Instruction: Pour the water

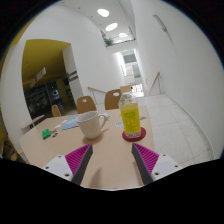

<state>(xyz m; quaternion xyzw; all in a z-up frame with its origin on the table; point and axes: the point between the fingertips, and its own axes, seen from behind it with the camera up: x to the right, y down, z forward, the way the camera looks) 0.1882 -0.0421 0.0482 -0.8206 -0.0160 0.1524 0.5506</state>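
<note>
Yellow liquid fills the bottle (130,117), standing on a red coaster (133,134) just ahead of your right finger. The white mug (92,124) sits ahead-left. Your gripper (111,160) is spread, holding nothing, over the table (108,150).

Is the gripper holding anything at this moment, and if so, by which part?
Nothing is held. The gripper is open; the bottle and the mug stand on the table beyond its fingers.

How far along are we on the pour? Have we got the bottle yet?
Nothing looks done yet. The bottle stands upright on its red coaster, ungrasped, beside the white mug on the table. The gripper is open, its fingers short of both. Left: grasp the bottle, tilt it over the mug, pour.
</note>
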